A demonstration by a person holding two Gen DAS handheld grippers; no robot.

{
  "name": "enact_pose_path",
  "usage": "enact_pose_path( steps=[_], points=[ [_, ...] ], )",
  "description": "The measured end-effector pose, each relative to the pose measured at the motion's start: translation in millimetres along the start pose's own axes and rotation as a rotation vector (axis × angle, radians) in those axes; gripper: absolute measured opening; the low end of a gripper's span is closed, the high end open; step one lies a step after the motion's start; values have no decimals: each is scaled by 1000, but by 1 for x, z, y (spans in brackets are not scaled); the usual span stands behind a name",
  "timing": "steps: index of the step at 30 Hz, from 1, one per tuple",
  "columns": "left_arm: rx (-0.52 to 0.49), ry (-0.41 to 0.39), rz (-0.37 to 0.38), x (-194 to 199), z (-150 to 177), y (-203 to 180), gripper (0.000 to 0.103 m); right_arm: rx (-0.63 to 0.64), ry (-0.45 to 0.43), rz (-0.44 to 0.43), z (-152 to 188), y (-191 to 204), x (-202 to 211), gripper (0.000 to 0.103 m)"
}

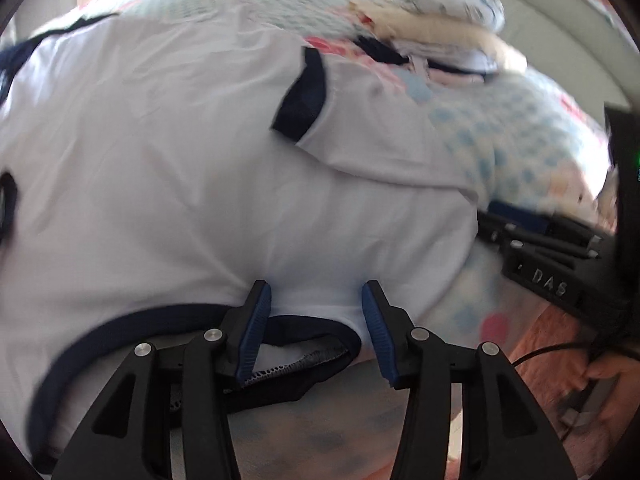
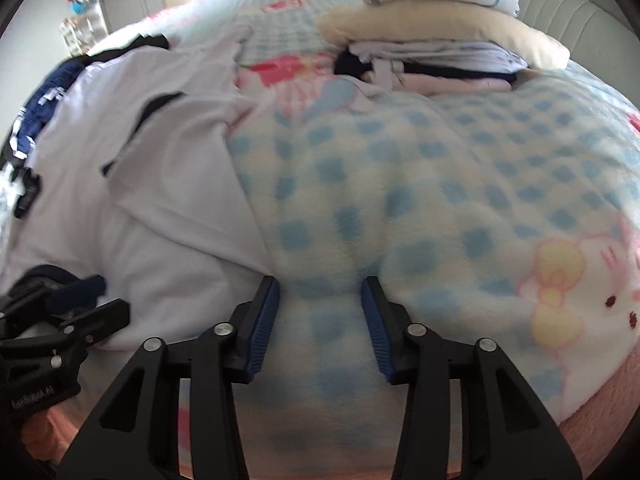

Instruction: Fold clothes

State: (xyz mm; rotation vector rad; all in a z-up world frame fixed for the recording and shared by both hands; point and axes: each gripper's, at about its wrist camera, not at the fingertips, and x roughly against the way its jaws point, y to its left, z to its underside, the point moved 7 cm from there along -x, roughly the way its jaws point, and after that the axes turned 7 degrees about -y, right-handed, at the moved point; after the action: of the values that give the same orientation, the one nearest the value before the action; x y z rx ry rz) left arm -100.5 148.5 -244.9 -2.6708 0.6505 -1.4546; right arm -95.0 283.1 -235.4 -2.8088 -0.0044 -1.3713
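The left gripper (image 1: pixel 316 300) hangs with jaws wide over the navy-trimmed edge of the white shirt (image 1: pixel 180 152), perhaps touching it; the right gripper (image 2: pixel 320 296), jaws wide, rests on the blanket (image 2: pixel 440 184) beside the shirt.

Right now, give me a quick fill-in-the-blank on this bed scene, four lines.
1. The white shirt has ____ trim.
2. Both the left gripper and the right gripper have their jaws ____.
3. The right gripper is over the ____-checked blanket.
4. The cream pillow lies on a stack of folded ____.

Answers: navy; open; blue; clothes
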Motion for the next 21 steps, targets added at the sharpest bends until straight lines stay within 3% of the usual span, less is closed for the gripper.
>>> enact_pose_path(
  steps=[3, 6, 8, 11, 16, 21],
  points=[
    [38, -47, 64, 14, -12, -4, 50, -22, -23, -4, -3, -5, 6, 39],
    [76, -97, 129, 30, -25, -9, 50, -119, -106, -135, -12, -10, 29, 42],
    [75, -82, 135, 23, -24, -13, 51, -169, -112, -213, -12, -12, 34, 51],
    [72, -53, 138, 12, -21, -19, 50, -220, -89, -308, -11, -9, 31, 51],
    [66, -5, 144, -7, -17, -28, 50, -119, -25, -190, -4, 3, 14, 51],
    [27, 3, 131, -11, -7, -31, 50, -55, -7, -145, -1, 11, 6, 52]
  ],
)
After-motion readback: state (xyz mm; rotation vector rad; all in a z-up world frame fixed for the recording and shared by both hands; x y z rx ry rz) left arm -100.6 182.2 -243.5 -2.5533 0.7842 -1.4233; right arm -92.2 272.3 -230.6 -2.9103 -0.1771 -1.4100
